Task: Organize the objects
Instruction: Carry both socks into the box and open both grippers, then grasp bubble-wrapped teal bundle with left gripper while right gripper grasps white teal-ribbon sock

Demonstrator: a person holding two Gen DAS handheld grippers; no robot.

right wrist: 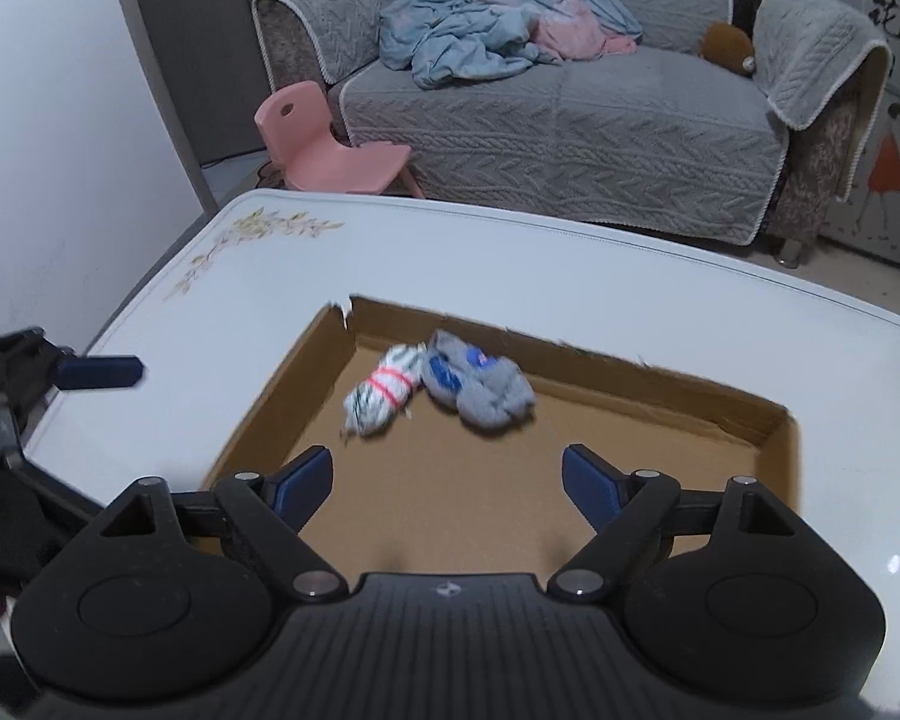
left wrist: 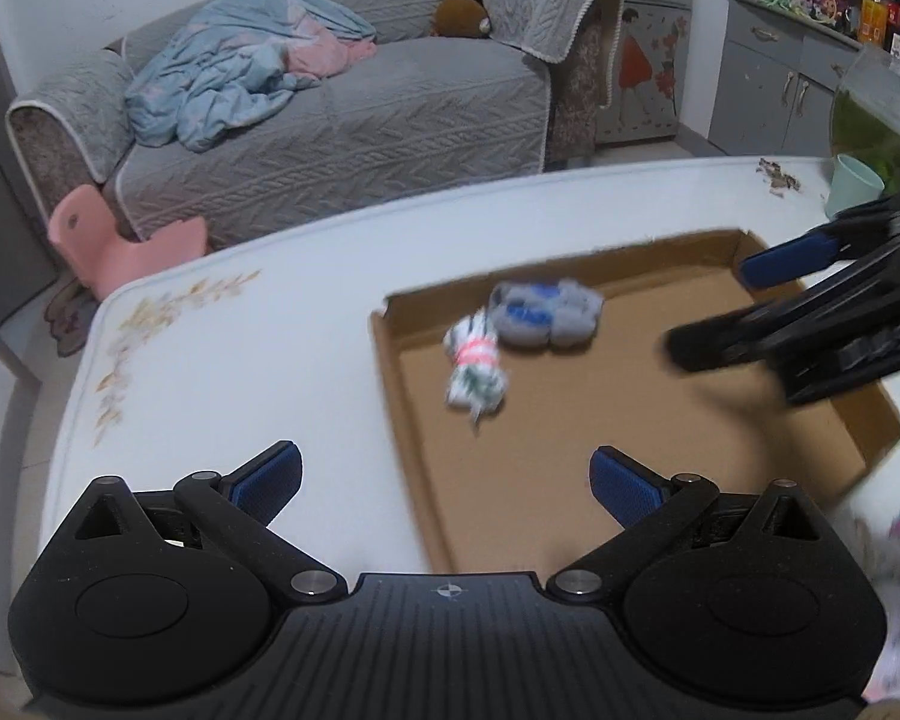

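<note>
Left wrist view: the left tongs (left wrist: 444,480) hang apart and empty over the near edge of the tray (left wrist: 858,456) on the counter (left wrist: 240,360). A white bundle (left wrist: 474,372) and grey bundle (left wrist: 543,318) lie ahead, touching, so a grab at one could snag both.

Right wrist view: the right tongs (right wrist: 447,480), apart and empty, face the same bundles, nearer the tray's far wall.

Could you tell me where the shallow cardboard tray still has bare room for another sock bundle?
The shallow brown cardboard tray is bare across its near half and toward its right wall. The far left corner is crowded: the white rolled sock bundle with red stripes lies against the grey-and-blue sock bundle.
</note>
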